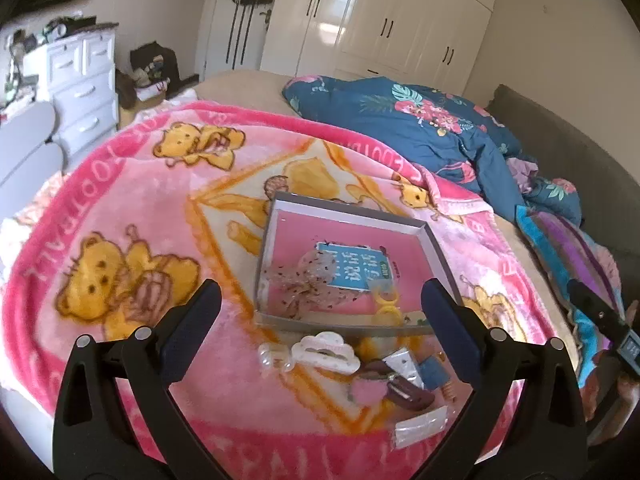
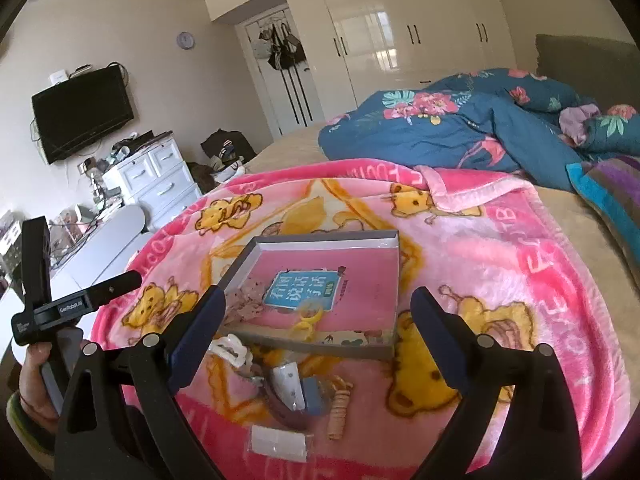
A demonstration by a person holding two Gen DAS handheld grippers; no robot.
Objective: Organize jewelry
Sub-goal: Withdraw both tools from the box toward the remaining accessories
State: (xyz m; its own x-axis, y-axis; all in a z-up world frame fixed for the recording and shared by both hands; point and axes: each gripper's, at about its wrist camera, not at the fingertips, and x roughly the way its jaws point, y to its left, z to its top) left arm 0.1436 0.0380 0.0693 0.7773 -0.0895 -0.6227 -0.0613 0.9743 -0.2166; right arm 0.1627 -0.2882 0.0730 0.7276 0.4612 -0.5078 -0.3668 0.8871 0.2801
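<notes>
While spread across the bed, pink bear blanket (image 1: 120,208) under grey tray (image 1: 434,236); hair clips (image 1: 324,350) loose beside it; both jaws wide, empty.

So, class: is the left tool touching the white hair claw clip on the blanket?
Apart. The left wrist view shows the left tool open, with the white hair claw clip lying untouched on the pink blanket between its fingers.

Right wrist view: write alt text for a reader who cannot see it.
An open right gripper hovers over a shallow grey tray on a pink teddy-bear blanket, with hair clips and small packets scattered before it. Left gripper at left.
</notes>
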